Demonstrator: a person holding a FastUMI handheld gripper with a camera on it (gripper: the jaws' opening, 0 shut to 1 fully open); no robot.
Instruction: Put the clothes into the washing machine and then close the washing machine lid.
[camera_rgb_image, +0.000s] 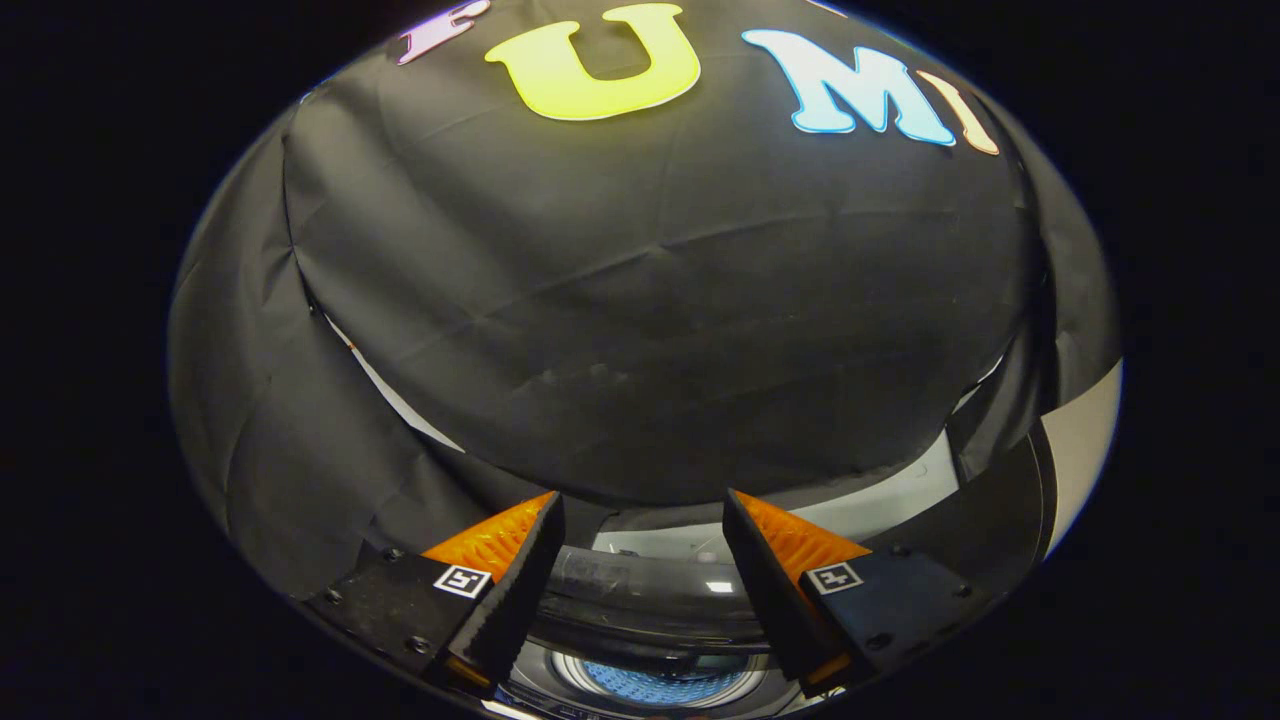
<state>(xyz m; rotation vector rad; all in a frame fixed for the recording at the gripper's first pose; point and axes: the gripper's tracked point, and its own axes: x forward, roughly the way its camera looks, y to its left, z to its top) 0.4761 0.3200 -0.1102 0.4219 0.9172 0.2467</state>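
My gripper (640, 505) is open, its two fingers spread wide with nothing between them. Below and between the fingers lies the washing machine (650, 600), seen from above. Its dark glass lid (650, 590) shows between the fingers, and under it the round drum opening (655, 685) glows blue. I cannot tell from here whether the lid stands up or lies down. No clothes can be made out between the fingers or in the drum.
The booth's black cloth wall (640, 300) hangs straight ahead, beyond the fingers, and folds round on the left. A pale wall strip (1085, 440) shows at the right, behind the cloth's edge.
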